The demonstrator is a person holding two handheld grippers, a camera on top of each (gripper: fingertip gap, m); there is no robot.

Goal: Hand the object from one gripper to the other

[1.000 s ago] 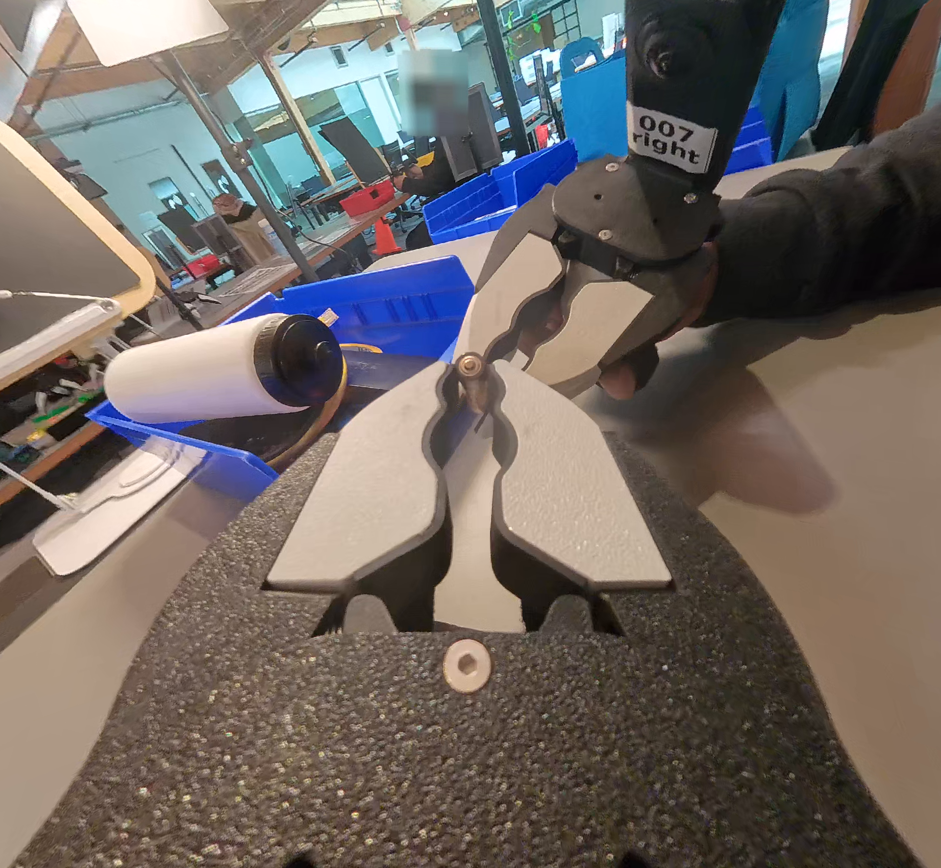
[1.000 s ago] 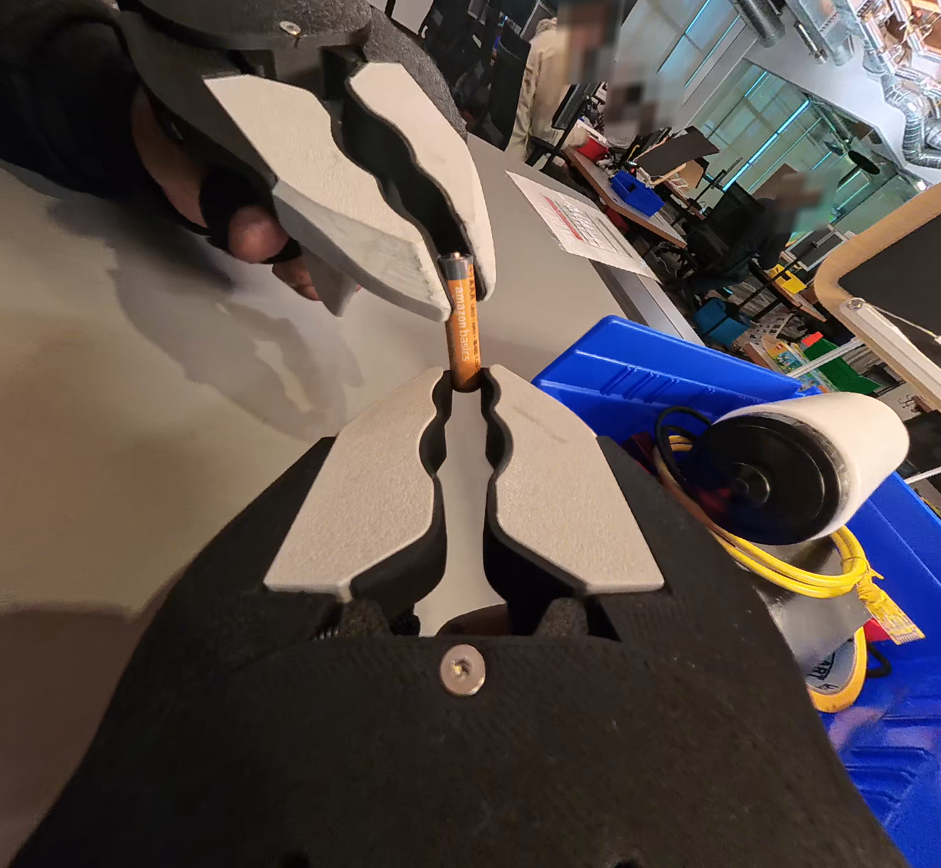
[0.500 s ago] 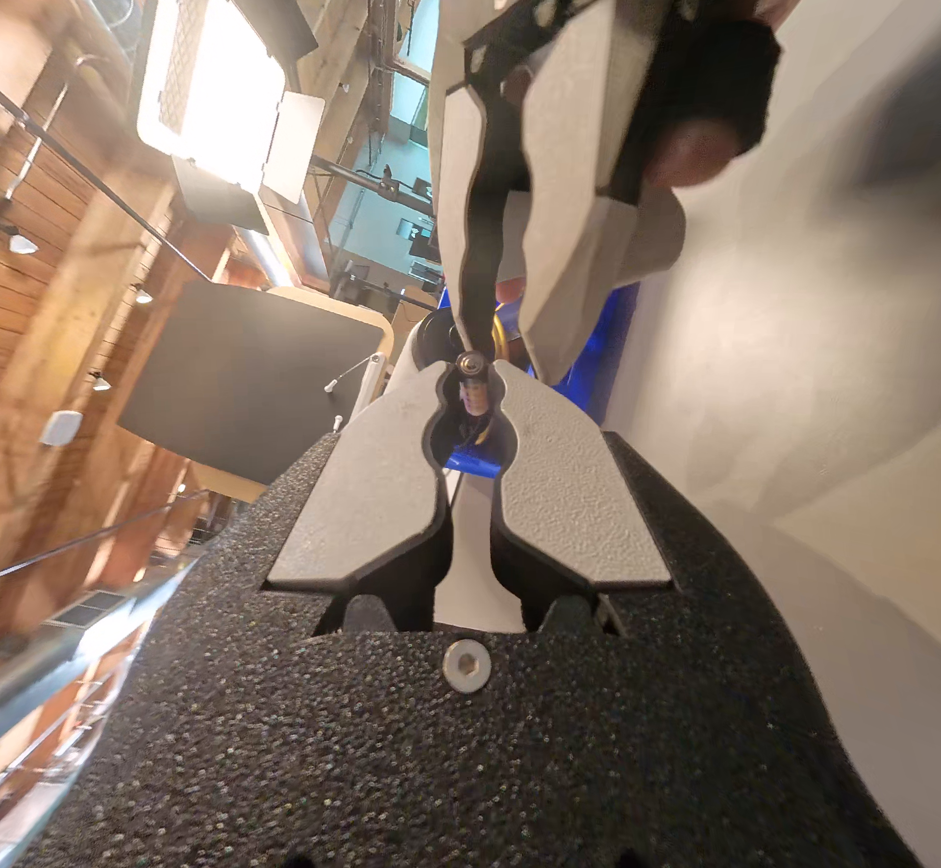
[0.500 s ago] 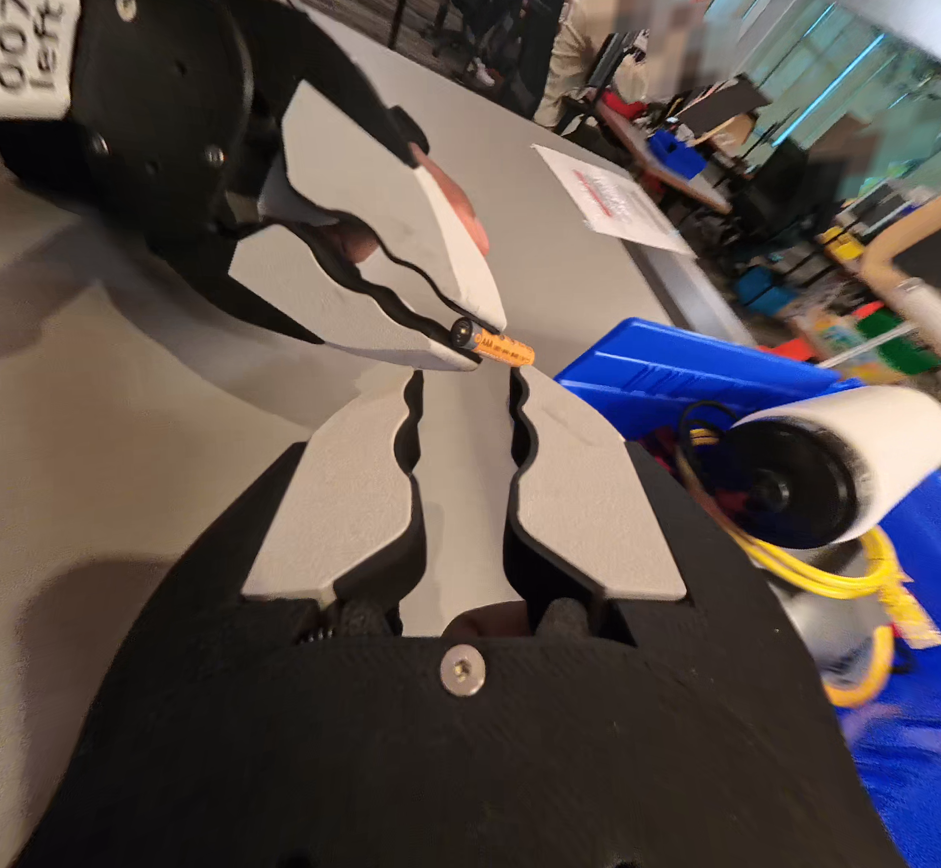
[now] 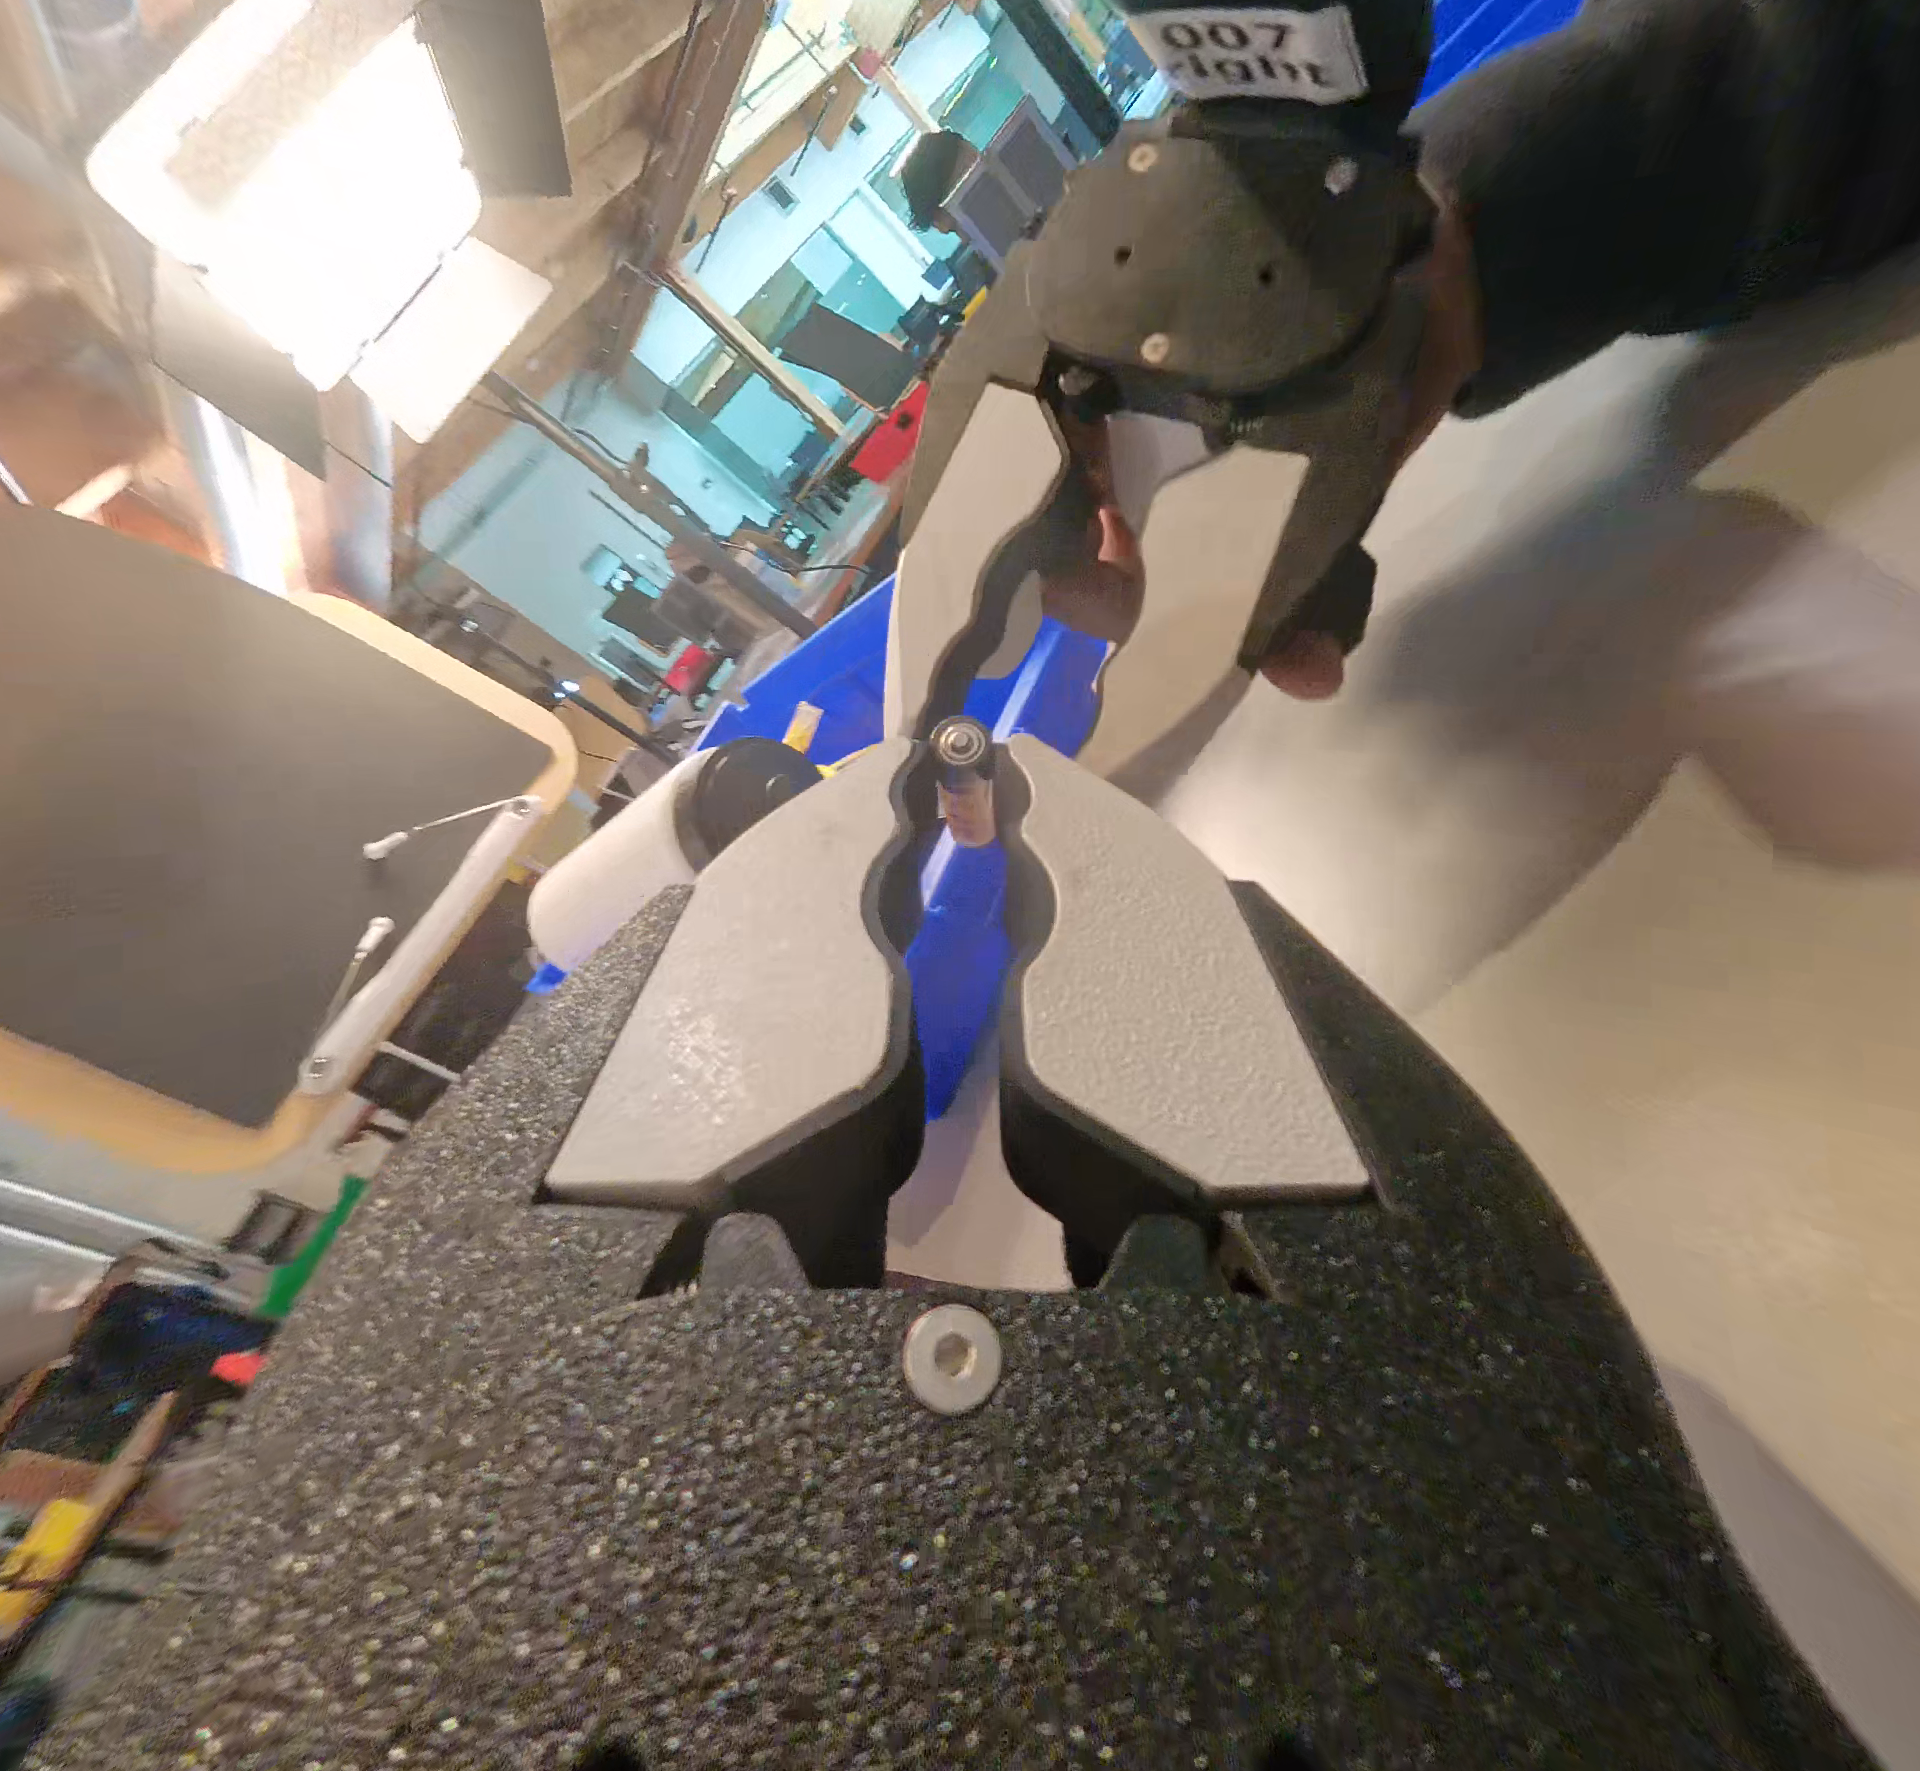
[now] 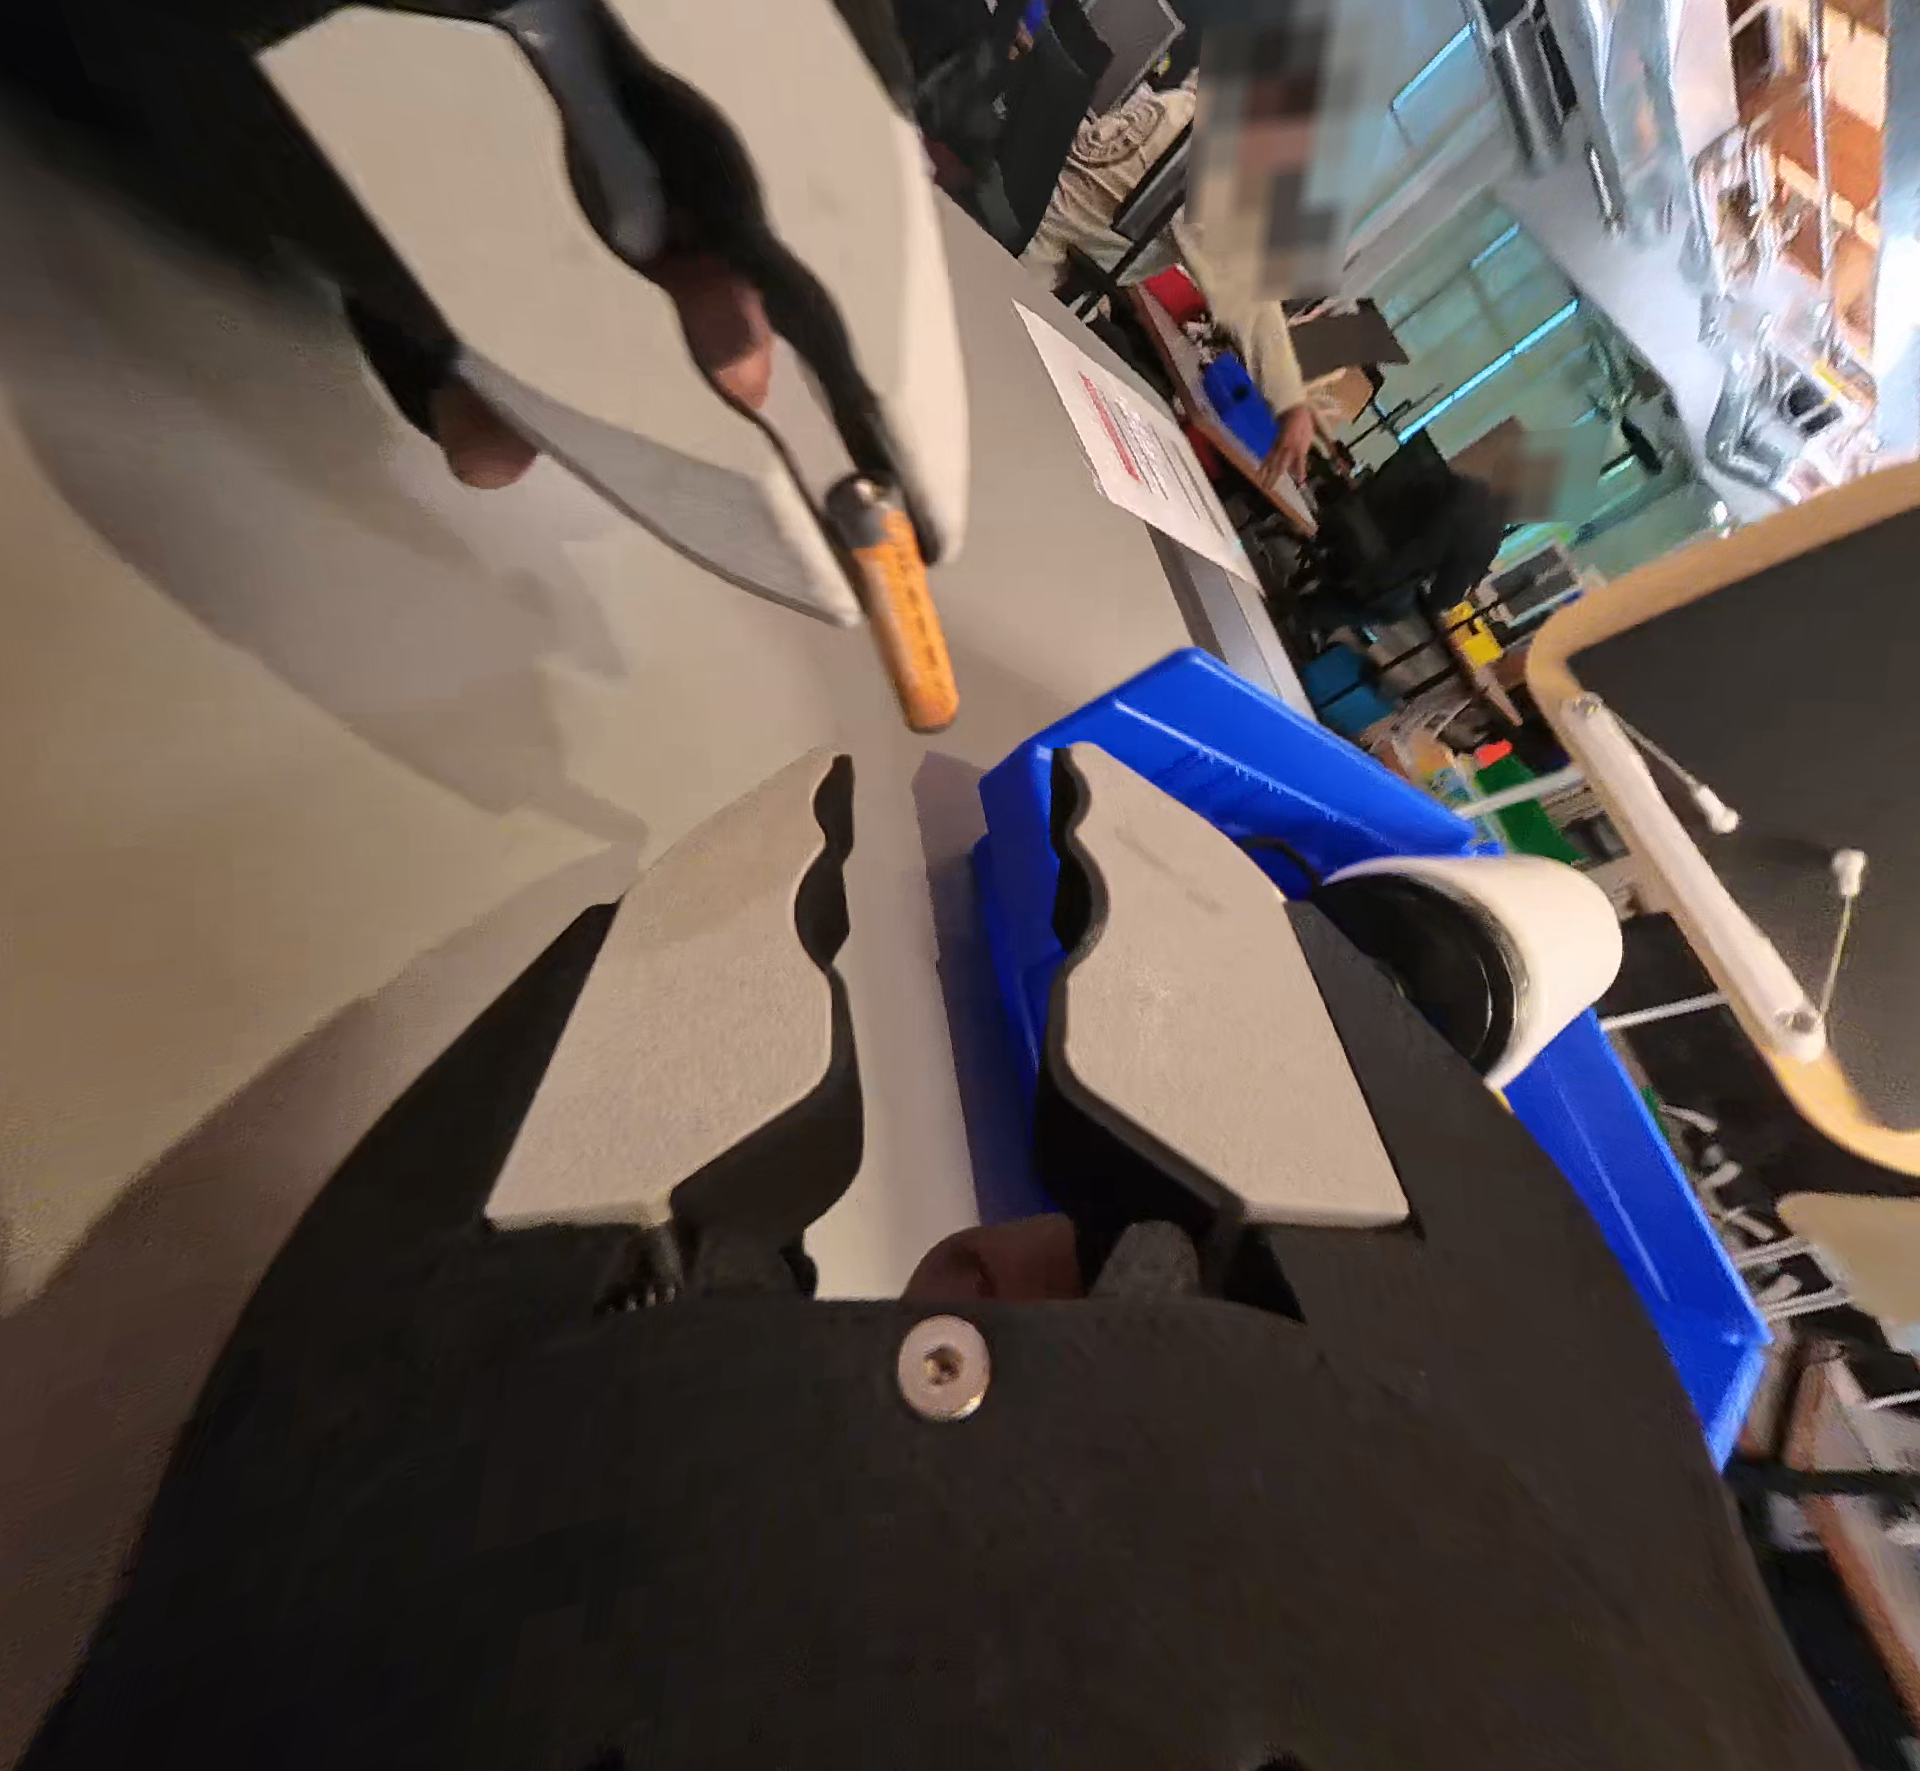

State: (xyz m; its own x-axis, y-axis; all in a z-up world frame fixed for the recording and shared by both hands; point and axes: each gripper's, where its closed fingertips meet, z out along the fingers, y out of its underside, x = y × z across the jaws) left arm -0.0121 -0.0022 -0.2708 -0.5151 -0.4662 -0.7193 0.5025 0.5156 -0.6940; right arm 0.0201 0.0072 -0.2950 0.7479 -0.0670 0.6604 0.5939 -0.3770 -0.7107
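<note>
since my left claw pinches only one end of the stiff, slick, light battery, i'd have my open right claw grip its free orange shaft.

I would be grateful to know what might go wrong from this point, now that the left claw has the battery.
1. The left claw pinches the battery only at one end, at its very fingertips, so it may pivot or slip out.
2. It hangs over the grey table beside the blue bin; if dropped, it could roll or land among the bin's contents.
3. The open right claw sits close below and might knock it.
</note>
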